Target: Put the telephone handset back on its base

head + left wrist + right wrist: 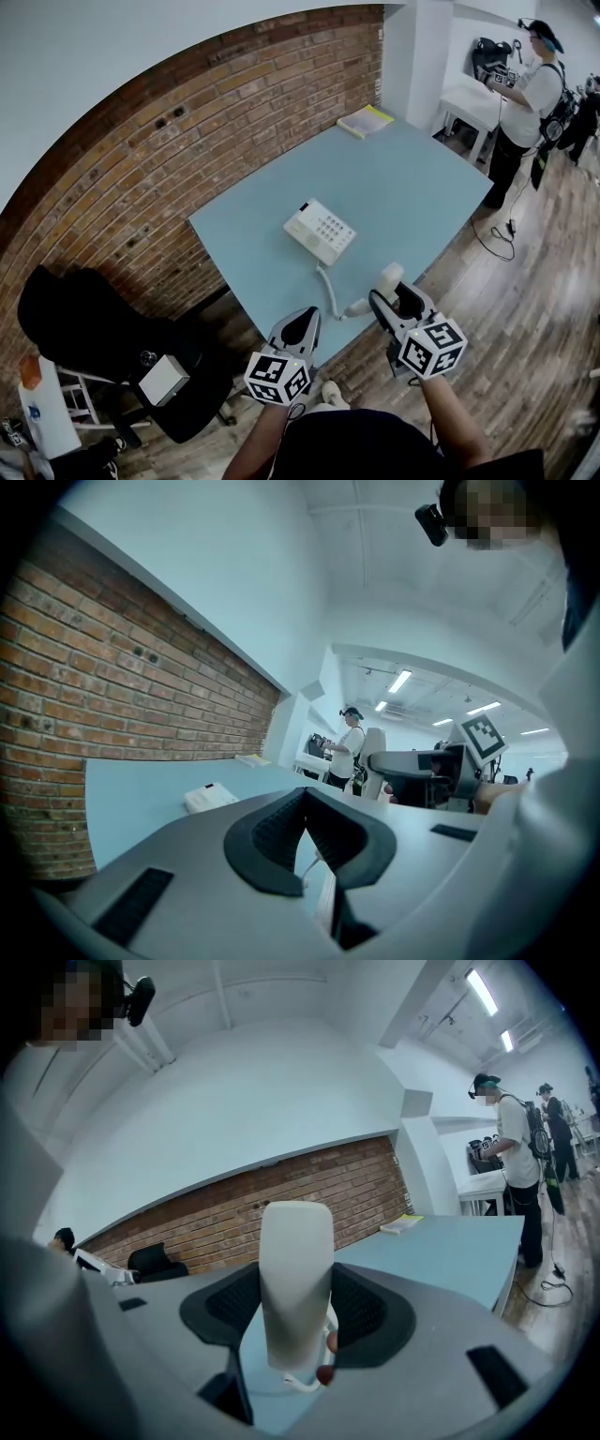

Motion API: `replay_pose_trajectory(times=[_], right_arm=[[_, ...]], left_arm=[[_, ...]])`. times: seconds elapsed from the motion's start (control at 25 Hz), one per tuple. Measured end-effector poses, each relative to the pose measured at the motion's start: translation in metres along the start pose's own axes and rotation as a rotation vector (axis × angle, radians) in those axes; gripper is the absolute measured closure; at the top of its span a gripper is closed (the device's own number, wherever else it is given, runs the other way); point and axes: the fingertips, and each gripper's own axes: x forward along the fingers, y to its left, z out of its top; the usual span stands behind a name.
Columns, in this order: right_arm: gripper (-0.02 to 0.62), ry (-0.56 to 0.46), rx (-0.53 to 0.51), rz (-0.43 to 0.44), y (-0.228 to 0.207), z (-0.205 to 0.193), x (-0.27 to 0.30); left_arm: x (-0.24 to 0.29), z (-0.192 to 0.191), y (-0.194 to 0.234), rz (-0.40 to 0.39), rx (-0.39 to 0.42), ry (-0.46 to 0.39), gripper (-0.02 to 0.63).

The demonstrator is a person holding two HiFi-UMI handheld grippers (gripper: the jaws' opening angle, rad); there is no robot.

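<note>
The brick wall (141, 169) runs along the far side of my light blue table (412, 178), and a black chair (103, 347) sits on the floor to my left below it. Another person (525, 103) stands at a white desk in the far corner. The telephone base (320, 231) lies near the middle of the table with its cradle bare, and a yellow notepad (366, 120) lies at the far end. My right gripper (392, 295) is clamped on the white handset (387, 278), which I hold upright at the table's near edge, apart from the base. The cord (328, 286) joins the two. My left gripper (306, 321) hangs beside it, jaws pressed together on nothing
</note>
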Motion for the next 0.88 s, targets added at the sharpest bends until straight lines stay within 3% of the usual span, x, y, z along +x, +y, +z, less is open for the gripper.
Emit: replay_pose_trajectory(times=[0.52, 0.88], right_arm=[[0.354, 0.006, -0.027, 0.009, 0.015, 0.005, 0.044], [0.354, 0.025, -0.040, 0.015, 0.014, 0.009, 0.056]], left_arm=[[0.004, 0.008, 0.041, -0.001, -0.016, -0.010, 0.597], [0.009, 0.009, 0.046, -0.007, -0.027, -0.005, 0.597]])
